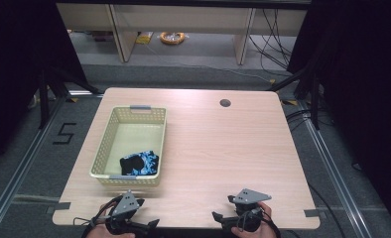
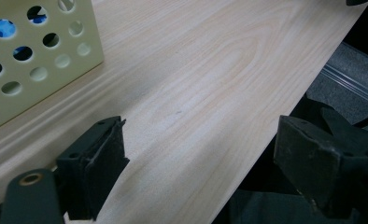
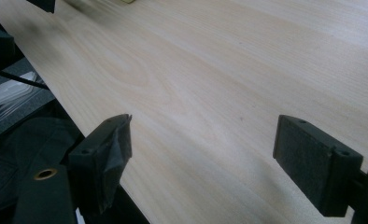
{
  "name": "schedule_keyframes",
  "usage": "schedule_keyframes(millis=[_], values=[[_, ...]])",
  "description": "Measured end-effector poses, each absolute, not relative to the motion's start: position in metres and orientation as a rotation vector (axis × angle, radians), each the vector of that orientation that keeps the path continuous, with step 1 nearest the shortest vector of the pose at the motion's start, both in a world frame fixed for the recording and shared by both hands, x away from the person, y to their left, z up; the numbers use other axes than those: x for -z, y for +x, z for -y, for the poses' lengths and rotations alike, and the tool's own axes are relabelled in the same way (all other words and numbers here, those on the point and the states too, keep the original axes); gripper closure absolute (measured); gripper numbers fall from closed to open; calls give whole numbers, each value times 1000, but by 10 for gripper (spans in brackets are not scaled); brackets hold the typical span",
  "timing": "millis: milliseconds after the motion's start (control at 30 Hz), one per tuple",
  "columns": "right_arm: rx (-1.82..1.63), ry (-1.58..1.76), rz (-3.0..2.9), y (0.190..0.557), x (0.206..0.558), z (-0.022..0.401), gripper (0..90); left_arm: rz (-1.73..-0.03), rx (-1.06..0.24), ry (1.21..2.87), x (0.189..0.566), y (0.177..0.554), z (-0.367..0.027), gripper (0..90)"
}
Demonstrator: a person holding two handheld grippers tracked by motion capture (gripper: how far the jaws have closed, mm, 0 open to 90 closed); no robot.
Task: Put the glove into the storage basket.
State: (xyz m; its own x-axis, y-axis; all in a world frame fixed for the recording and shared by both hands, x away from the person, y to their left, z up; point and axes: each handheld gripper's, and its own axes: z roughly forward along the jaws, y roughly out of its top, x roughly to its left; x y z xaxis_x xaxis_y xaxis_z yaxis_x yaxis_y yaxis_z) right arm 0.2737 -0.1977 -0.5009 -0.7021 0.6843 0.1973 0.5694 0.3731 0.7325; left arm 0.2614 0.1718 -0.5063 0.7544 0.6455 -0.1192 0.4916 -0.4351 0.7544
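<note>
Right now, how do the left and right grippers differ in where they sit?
The left gripper sits at the table's near edge just in front of the yellow basket; the right gripper has bare wood ahead. The left gripper's jaws straddle the table edge; the right gripper's stand mostly over the tabletop. Both are open and hold nothing.

I count one table [image 1: 223,148], one perforated basket [image 1: 106,144], one blue-and-black cloth bundle [image 1: 139,163] (inside that basket), and two grippers: left gripper [image 1: 134,227], right gripper [image 1: 224,208].
</note>
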Motion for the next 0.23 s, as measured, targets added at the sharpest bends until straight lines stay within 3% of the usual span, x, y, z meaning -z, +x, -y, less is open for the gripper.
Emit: schedule_keyframes(millis=[233], values=[[-1234, 1144, -2479, 275, 501, 199, 201, -861, -237, 2122, 506, 263, -173, 161]])
